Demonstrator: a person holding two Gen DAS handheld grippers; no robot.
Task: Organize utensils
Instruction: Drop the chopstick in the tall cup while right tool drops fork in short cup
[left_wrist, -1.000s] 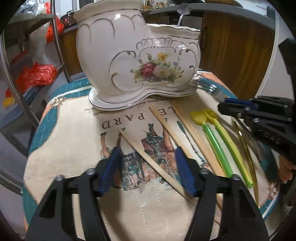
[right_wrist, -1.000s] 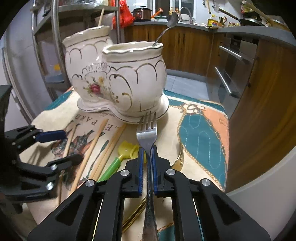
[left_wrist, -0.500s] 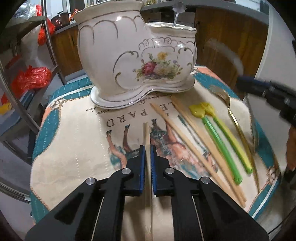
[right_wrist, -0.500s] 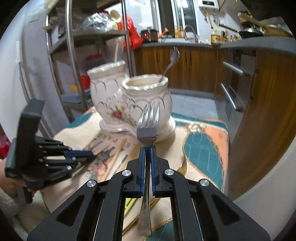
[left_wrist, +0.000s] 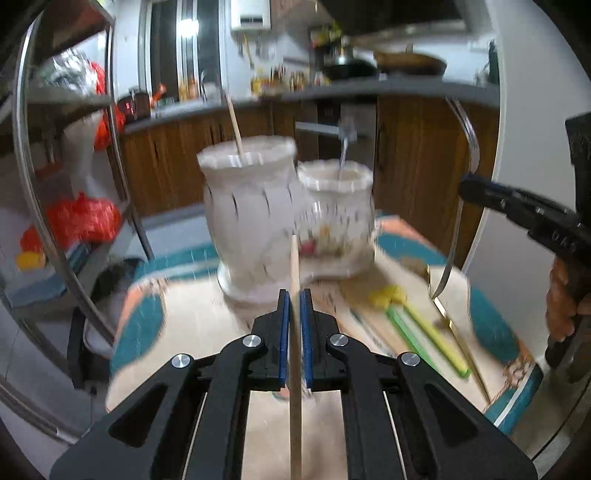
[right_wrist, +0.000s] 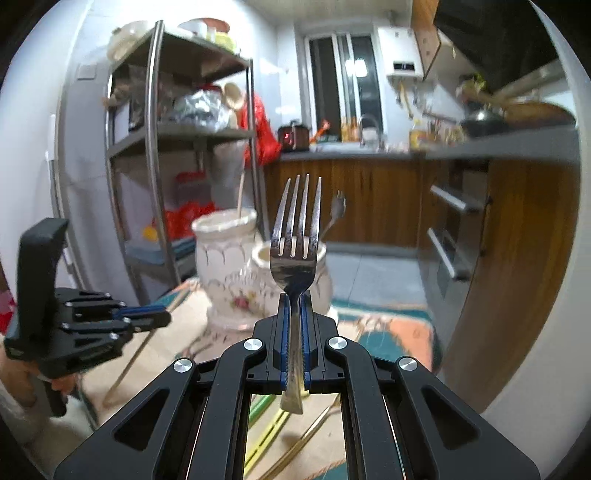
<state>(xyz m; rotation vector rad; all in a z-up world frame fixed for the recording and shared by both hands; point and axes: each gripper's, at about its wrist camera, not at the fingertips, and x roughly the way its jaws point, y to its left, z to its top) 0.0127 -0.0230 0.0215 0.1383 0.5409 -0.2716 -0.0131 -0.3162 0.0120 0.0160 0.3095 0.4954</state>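
Note:
My left gripper (left_wrist: 294, 295) is shut on a wooden chopstick (left_wrist: 294, 266) and holds it upright above the table. My right gripper (right_wrist: 294, 301) is shut on a silver fork (right_wrist: 296, 229), tines up, lifted above the table; the fork also shows in the left wrist view (left_wrist: 466, 155). The white floral double holder (left_wrist: 280, 218) stands beyond both; its taller cup holds a chopstick (left_wrist: 235, 127), its shorter cup a metal utensil (left_wrist: 343, 147). The holder also shows in the right wrist view (right_wrist: 236, 266). Green and yellow spoons (left_wrist: 417, 325) lie on the printed mat (left_wrist: 207, 325).
A metal shelf rack (right_wrist: 162, 155) with red bags stands left of the table. Wooden kitchen cabinets (right_wrist: 373, 199) and a counter run behind. A gold utensil (right_wrist: 306, 439) lies on the mat near the right edge. The left gripper shows in the right wrist view (right_wrist: 159, 317).
My left gripper closed on a chopstick and lifted it off the mat. My right gripper raised the fork higher; both cameras now sit well above the table.

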